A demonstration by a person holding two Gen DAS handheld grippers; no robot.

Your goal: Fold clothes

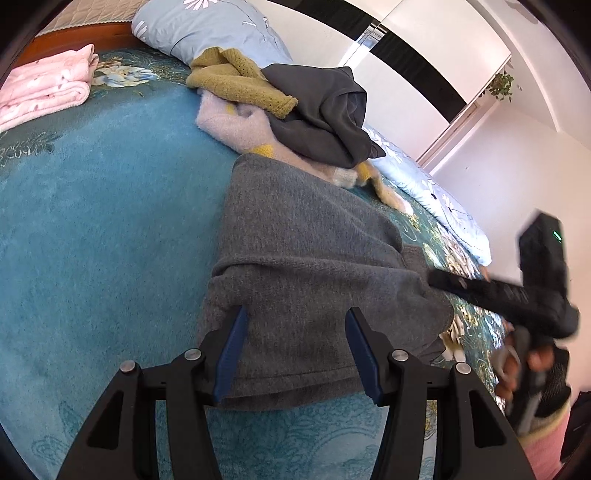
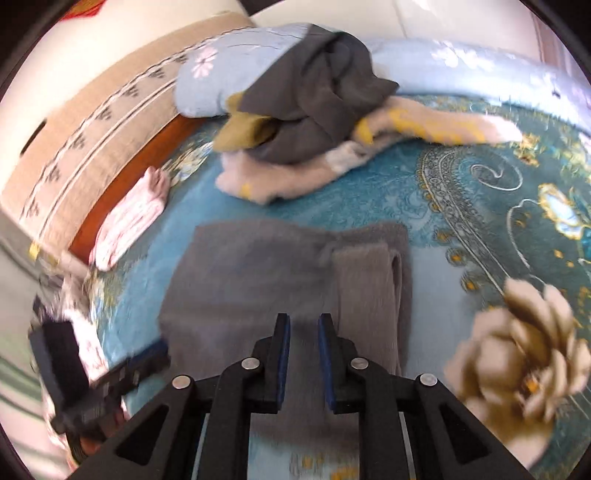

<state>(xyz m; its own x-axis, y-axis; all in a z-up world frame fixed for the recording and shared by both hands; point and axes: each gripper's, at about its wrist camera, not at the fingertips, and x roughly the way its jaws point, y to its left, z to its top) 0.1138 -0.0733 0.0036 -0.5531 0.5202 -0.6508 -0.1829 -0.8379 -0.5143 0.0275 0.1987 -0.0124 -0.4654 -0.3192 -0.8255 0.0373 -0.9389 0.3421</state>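
Note:
A grey knit sweater lies partly folded on the teal bedspread. My left gripper is open, its blue pads either side of the sweater's near edge, just above it. In the right wrist view the same sweater lies ahead with a folded sleeve on its right. My right gripper hangs over the sweater's near edge, jaws a narrow gap apart and empty. The right gripper also shows blurred in the left wrist view, at the sweater's right side.
A heap of clothes lies beyond the sweater: a mustard knit, a dark grey garment and a pale pink fleece. A folded pink garment sits at the far left. A light blue quilt lines the bed's far side.

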